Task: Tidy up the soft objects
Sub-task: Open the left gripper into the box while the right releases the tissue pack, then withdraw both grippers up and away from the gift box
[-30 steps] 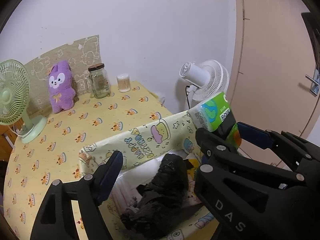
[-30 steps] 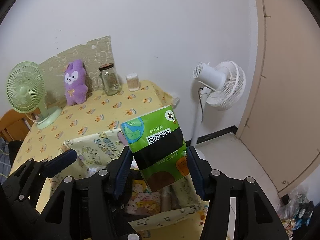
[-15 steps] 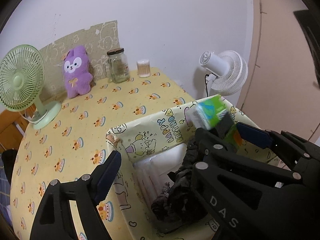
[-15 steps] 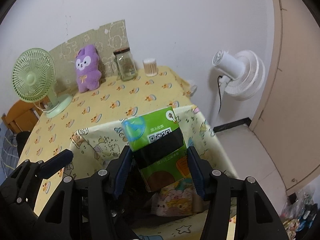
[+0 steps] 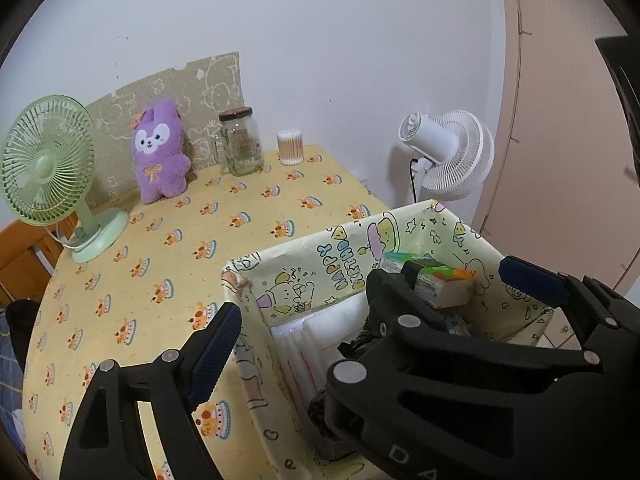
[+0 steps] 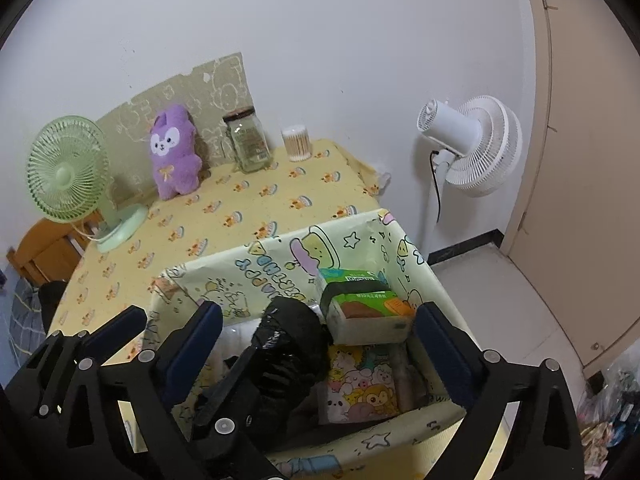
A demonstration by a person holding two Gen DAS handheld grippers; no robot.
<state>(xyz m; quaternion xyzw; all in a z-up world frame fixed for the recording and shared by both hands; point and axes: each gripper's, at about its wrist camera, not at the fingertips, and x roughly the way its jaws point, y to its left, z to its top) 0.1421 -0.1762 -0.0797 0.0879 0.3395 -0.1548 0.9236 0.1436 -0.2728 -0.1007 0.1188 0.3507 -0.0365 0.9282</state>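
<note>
Tissue pack point(image 6: 366, 304) lies loose between opening fingers point(image 6: 434, 330).

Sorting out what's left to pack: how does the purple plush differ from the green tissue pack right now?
The purple plush stands upright on the table against the back board; the green tissue pack lies tilted inside the patterned box. The plush is fuzzy fabric with a face; the pack is a slick printed block. The plush stands far from both grippers; the pack lies between the right gripper's opening jaws, untouched. Both are soft.
</note>
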